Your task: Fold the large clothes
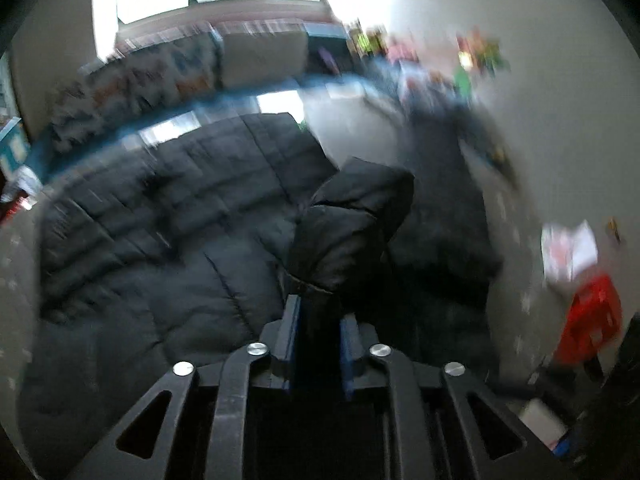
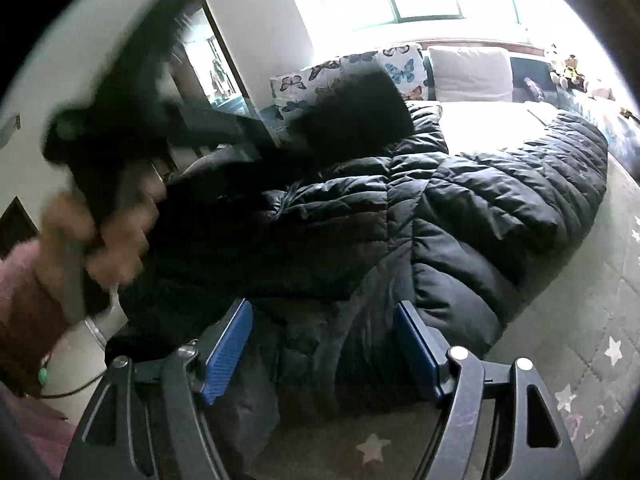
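A large black quilted puffer coat (image 1: 160, 220) lies spread over the bed, and the right wrist view shows the coat (image 2: 480, 200) reaching toward the pillows. My left gripper (image 1: 318, 312) is shut on the cuff of one sleeve (image 1: 352, 220), which bunches up just beyond the blue pads. The picture is smeared by fast motion. In the right wrist view a hand (image 2: 104, 232) in a pink sleeve carries that gripper across the coat's upper left. My right gripper (image 2: 324, 308) stands open low over the coat's near edge, its pads wide apart and pressing on nothing.
The bed has a grey sheet with stars (image 2: 580, 320). Butterfly-print pillows (image 2: 360, 68) and a white pillow (image 2: 472, 72) line the headboard under a bright window. Plush toys (image 2: 568, 68) sit at the far right. A red object (image 1: 592, 320) lies beside the bed.
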### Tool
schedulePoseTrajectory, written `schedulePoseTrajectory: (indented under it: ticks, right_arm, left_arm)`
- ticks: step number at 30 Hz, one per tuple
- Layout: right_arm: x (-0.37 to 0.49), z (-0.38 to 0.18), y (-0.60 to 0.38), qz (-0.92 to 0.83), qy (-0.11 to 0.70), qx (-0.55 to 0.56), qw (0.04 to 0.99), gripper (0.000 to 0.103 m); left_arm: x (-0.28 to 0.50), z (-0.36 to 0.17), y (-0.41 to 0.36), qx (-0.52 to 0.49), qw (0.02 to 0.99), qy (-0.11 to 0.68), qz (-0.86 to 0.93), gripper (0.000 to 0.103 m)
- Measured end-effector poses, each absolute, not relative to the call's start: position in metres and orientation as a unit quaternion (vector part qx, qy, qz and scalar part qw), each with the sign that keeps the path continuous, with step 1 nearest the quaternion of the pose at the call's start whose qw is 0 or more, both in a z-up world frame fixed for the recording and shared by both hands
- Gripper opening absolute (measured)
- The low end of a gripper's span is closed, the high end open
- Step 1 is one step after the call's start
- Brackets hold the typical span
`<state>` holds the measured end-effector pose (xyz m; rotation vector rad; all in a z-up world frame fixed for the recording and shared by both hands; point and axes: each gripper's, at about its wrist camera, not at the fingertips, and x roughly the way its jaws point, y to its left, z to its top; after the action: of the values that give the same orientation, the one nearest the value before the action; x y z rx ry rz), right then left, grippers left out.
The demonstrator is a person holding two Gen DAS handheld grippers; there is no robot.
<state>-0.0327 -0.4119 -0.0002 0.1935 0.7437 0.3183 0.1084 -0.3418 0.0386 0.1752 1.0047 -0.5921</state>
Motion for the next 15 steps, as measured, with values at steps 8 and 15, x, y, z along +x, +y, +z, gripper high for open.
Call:
schedulePoseTrajectory:
  ticks: [8, 15]
  right_arm:
    - [-0.031, 0.003, -0.436, 0.143, 0.364, 0.129, 0.911, 0.08]
    - [-0.021, 0.033, -0.442, 0.132, 0.341, 0.125, 0.922, 0.08]
  left_arm:
    - [0.086, 0.033, -0.348, 0.068, 0.792, 0.48, -0.372, 0.086]
    - [0.076, 0.08, -0.293, 0.07, 0.824, 0.417, -0.377, 0.087]
